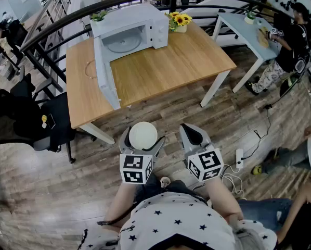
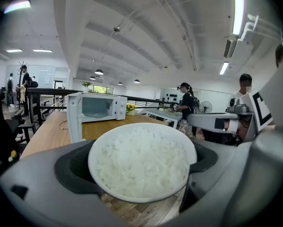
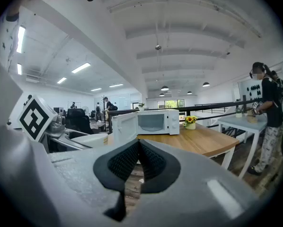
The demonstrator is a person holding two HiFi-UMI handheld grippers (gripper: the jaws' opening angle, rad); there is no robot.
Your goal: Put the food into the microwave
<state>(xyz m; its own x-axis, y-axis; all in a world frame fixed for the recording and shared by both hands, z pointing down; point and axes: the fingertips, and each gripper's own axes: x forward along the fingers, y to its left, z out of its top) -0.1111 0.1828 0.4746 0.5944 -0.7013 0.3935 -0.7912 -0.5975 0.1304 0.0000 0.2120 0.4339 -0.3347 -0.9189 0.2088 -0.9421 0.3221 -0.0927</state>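
Observation:
A white bowl of rice (image 1: 143,136) sits between the jaws of my left gripper (image 1: 143,130), which is shut on its sides and holds it above the wooden floor, short of the table. In the left gripper view the bowl of rice (image 2: 144,162) fills the middle. My right gripper (image 1: 193,135) hangs beside it, shut with nothing in it; its black pads (image 3: 151,162) meet. The white microwave (image 1: 137,30) stands at the far side of the wooden table (image 1: 181,66), its door (image 1: 105,73) swung wide open and the glass turntable (image 1: 122,42) bare.
A pot of sunflowers (image 1: 179,22) stands right of the microwave. A black office chair (image 1: 25,119) is at the table's left. A person (image 1: 288,46) stands at a pale blue table (image 1: 244,27) to the right. A power strip (image 1: 239,158) and cables lie on the floor.

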